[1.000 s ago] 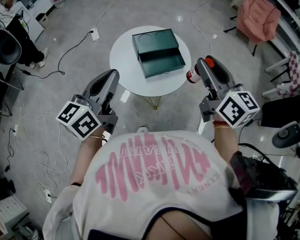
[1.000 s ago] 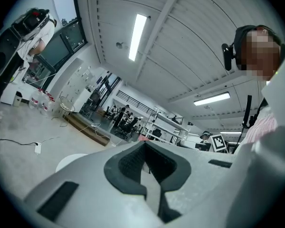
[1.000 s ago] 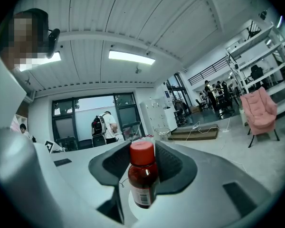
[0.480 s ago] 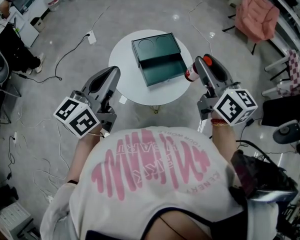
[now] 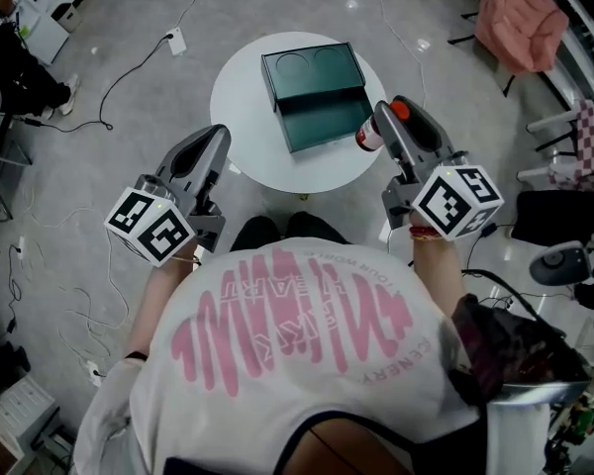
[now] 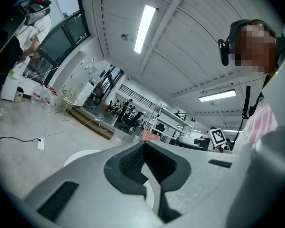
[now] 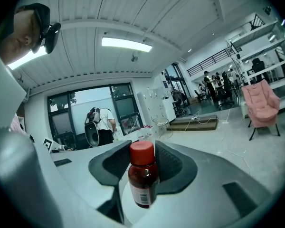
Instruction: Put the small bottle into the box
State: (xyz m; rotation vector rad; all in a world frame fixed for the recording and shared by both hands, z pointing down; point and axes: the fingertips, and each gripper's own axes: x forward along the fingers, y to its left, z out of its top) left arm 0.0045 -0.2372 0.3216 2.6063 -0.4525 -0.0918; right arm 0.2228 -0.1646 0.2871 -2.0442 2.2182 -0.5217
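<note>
A small brown bottle (image 5: 367, 137) with a red cap and white label sits between the pads of my right gripper (image 5: 384, 119), which is shut on it. It hangs over the right edge of the round white table (image 5: 246, 117). In the right gripper view the bottle (image 7: 143, 179) stands upright between the dark pads of that gripper (image 7: 142, 158). The dark green box (image 5: 322, 125) lies open on the table, its lid with two round recesses at the far side. At the table's left edge my left gripper (image 5: 216, 137) is shut and holds nothing; its pads (image 6: 128, 163) meet.
Cables and a power strip (image 5: 175, 40) lie on the grey floor left of the table. A pink chair (image 5: 515, 18) stands at the far right, and a seated person (image 5: 20, 67) is at the far left. Shelving runs along the right side.
Both grippers have moved forward and lower toward the table. The bottle, earlier beside the table's right edge, now hangs over it, closer to the box.
</note>
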